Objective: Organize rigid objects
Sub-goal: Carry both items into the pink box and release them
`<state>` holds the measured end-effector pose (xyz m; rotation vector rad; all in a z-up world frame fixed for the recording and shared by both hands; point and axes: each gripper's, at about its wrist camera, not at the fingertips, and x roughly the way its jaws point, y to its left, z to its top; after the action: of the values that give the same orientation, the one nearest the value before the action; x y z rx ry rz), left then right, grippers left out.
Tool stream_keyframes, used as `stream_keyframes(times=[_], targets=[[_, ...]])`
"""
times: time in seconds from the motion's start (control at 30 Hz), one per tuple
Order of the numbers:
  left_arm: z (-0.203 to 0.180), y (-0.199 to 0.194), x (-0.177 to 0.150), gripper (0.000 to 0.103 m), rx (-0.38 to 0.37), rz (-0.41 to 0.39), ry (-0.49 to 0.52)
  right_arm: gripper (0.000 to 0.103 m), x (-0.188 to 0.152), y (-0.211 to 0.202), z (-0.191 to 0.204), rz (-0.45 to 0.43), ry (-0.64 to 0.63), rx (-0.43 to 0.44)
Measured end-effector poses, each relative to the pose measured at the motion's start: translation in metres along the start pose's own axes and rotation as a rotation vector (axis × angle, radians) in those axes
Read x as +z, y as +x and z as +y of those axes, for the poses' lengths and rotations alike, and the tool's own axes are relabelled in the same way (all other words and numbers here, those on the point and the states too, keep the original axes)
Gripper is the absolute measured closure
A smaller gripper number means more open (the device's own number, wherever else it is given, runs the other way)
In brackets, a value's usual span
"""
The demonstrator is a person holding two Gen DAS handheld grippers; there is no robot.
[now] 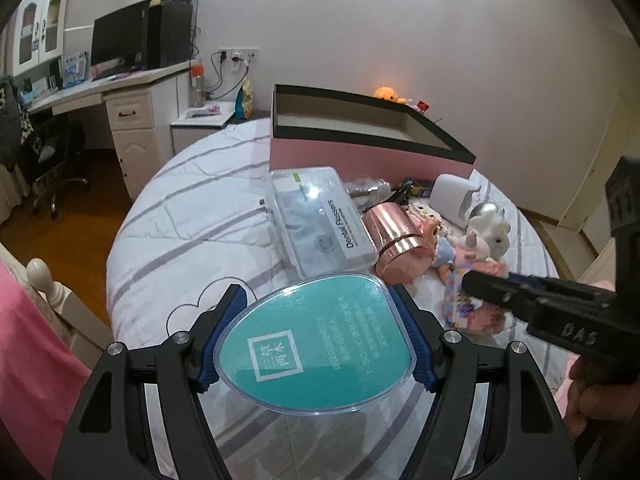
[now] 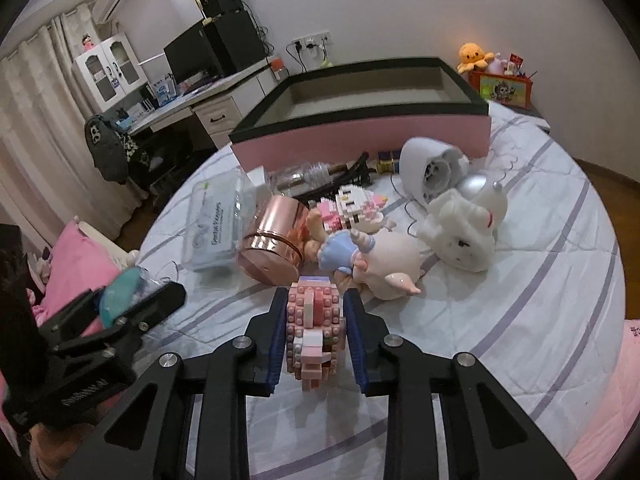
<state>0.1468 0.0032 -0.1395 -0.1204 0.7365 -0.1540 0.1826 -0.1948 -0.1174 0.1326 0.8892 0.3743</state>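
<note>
My left gripper (image 1: 316, 300) is shut on a teal oval package in clear plastic (image 1: 316, 344), held above the bed. My right gripper (image 2: 316, 300) is shut on a pink brick-built figure (image 2: 314, 328), also above the bed; it shows at the right of the left wrist view (image 1: 520, 296). A pink box with a black rim (image 1: 360, 136) (image 2: 360, 120) stands open at the back of the bed. In front of it lie a clear dental floss box (image 1: 320, 220), a rose-gold can (image 1: 396, 240), a doll (image 2: 360, 256), a white figure (image 2: 464, 224) and a white device (image 2: 424, 168).
The striped bedspread (image 2: 540, 280) covers a round bed. A desk with a monitor (image 1: 120, 40) and a chair stand at the left, a nightstand (image 1: 204, 120) by the wall. A pink pillow (image 2: 76, 276) lies at the left edge.
</note>
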Motion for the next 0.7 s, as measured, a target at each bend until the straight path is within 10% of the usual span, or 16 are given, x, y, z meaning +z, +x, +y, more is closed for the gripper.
stream_keyframes(times=[0.4,0.7], targets=[[0.000,-0.005,0.013,0.029,-0.006,-0.019,0.001,0.075,0.011,-0.009,0.009,-0.018,-0.043,0.028],[-0.011,0.001,0.093,0.029,-0.032,-0.134,0.049,0.075,0.094,-0.040,0.005,-0.173,-0.118,-0.001]])
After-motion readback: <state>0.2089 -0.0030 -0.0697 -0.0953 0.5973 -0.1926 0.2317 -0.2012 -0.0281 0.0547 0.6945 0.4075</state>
